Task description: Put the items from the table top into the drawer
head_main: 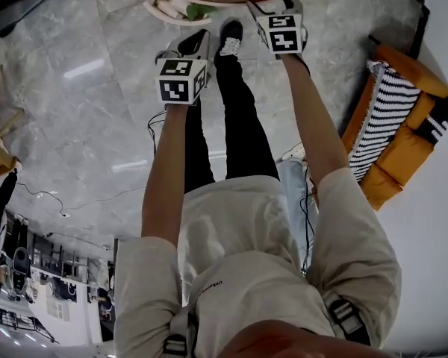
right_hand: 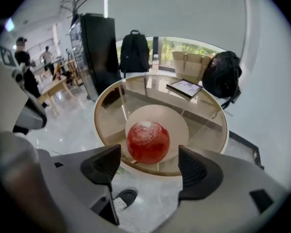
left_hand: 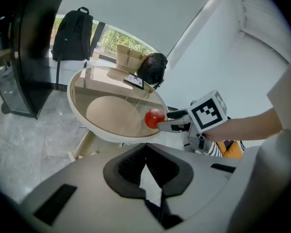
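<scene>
Red round glossy fruit (right_hand: 148, 142) sits on the round glass tabletop with the cream rim (left_hand: 107, 138), close to the near edge, nothing touching it. Right gripper (right_hand: 149, 165) is angled down at it with jaws wide. The fruit is centred in the gap just past the pads and the pads aren't on it, so this reads as lined up for a pinch across the widest part.

Left gripper (left_hand: 146, 171) hangs back over the grey marble floor (head_main: 97, 125), off the tabletop, jaws closed on nothing. My guess: it's kept clear so the right has the lane.

A round fruit on glass could roll from a one-sided nudge, so both pads should land together.

Edges: the rim is right below the fruit on the approach side, so a low entry would clip it.

Room: the glass around the fruit is bare. The flat dark tablet (right_hand: 185, 87) is at the far side, well apart. There's open floor either side of the table. Can't make out a drawer in any view.
</scene>
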The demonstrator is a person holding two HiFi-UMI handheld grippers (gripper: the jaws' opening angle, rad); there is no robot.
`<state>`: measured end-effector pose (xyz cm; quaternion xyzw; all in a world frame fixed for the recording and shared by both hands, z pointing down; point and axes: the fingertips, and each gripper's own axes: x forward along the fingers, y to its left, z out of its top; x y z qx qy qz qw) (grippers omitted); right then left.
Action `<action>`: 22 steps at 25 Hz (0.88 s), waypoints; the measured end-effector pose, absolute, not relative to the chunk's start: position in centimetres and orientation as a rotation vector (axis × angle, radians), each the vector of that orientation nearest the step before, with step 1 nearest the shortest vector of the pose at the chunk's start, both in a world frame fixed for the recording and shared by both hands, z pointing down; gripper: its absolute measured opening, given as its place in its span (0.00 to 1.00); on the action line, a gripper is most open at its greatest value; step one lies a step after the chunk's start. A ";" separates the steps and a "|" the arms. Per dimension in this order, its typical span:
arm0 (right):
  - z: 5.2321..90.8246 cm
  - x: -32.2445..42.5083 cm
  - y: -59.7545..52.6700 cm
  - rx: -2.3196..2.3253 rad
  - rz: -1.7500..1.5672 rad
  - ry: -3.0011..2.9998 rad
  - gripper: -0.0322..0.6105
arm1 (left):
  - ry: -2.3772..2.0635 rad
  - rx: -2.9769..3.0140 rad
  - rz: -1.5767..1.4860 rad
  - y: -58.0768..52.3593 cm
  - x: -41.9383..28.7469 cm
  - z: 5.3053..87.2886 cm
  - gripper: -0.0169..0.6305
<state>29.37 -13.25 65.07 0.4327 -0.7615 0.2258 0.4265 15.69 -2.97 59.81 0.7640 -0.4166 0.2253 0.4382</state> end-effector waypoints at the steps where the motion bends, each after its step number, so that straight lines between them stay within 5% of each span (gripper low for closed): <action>1: 65.8 29.1 -13.7 1.035 0.530 -1.891 0.60 | -1.038 1.895 0.555 -3.3 15.9 59.8 0.06; 15: 66.8 24.1 -15.8 0.938 0.493 -1.941 0.62 | -1.079 1.857 0.548 -4.4 12.0 62.1 0.06; 22: 65.4 14.1 -13.2 0.801 0.450 -2.077 0.62 | -1.165 1.786 0.479 -5.1 5.8 62.9 0.06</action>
